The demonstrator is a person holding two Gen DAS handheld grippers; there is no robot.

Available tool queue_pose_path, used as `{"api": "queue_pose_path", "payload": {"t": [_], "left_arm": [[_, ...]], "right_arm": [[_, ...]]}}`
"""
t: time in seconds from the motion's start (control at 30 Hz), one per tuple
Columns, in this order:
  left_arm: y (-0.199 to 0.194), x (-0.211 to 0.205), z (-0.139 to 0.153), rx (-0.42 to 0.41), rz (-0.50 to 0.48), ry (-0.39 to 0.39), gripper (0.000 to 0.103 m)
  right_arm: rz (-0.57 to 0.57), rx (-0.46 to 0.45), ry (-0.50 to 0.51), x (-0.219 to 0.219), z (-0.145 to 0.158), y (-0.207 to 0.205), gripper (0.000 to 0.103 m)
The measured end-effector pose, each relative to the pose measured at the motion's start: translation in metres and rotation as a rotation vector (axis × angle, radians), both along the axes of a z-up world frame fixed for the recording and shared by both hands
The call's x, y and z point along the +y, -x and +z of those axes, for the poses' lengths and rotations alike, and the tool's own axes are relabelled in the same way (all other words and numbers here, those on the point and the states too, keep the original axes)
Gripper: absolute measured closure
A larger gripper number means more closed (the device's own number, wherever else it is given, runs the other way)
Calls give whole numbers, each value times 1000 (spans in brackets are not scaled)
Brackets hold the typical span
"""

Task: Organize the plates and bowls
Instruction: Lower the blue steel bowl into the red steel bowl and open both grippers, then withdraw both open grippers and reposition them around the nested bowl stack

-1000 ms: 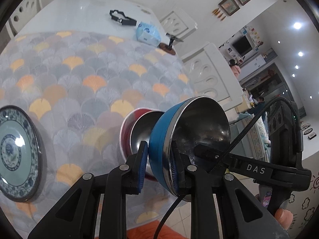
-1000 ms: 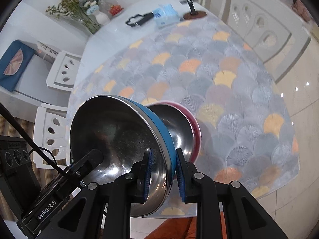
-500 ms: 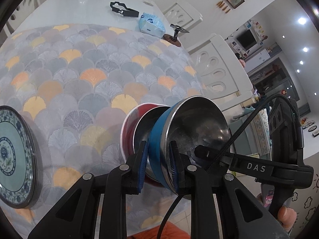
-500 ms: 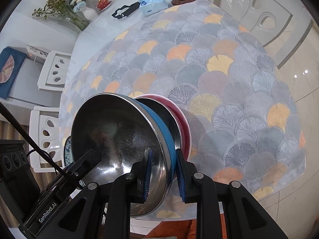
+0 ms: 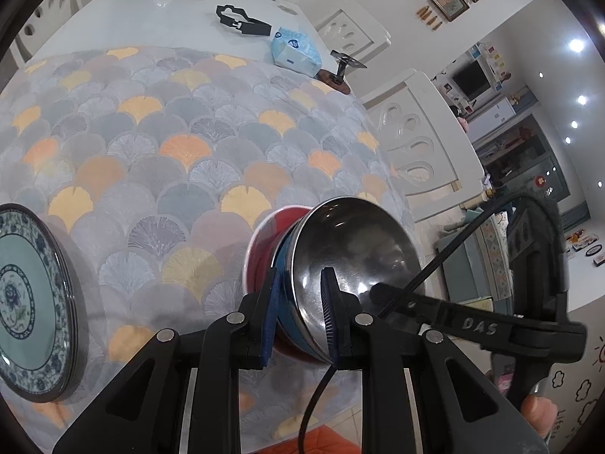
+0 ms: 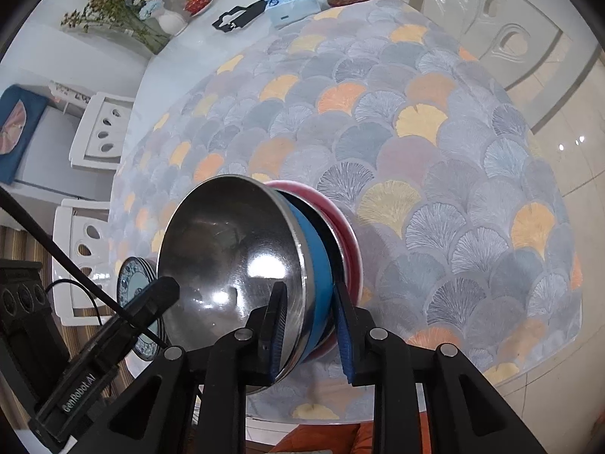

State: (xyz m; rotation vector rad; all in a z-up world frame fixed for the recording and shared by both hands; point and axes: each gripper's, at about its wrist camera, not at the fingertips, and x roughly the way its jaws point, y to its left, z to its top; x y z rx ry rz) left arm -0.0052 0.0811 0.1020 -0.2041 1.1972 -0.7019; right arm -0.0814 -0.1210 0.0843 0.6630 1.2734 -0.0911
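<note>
A blue bowl with a steel inside (image 5: 355,261) (image 6: 234,265) sits nested in a red bowl (image 5: 264,242) (image 6: 346,238) near the table's front edge. My left gripper (image 5: 298,314) straddles the blue bowl's rim on one side, its jaws spread a little off the wall. My right gripper (image 6: 310,325) straddles the rim on the other side, jaws likewise spread with a gap on the outer side. A blue-patterned plate stack (image 5: 26,302) (image 6: 132,287) lies on the cloth to the left.
The table carries a fan-patterned cloth (image 5: 170,143). At the far end lie a tissue pack (image 5: 295,51), a black tool (image 5: 242,24), a small stand (image 5: 338,73) and a vase of flowers (image 6: 124,11). White chairs (image 5: 416,143) stand around.
The blue bowl has gone down into the red bowl. Both grippers' jaws have widened from a tight clamp on its rim to a looser spread.
</note>
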Motion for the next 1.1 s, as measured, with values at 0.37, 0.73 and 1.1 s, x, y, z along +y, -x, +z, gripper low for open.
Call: {"api": "queue_pose_path", "payload": {"t": [0.37,0.73,1.1], "left_arm": [[1,4,1,10,-10,34,85],[7,7,1,9,-11,24,85],[19,12,15,-43,2,0,83]], "right_arm": [[-15,-59,-22,-9,13,6,75],[18,-56,15,-7,-3,24,74],[6,-111,17,-11,21,33,73]]}}
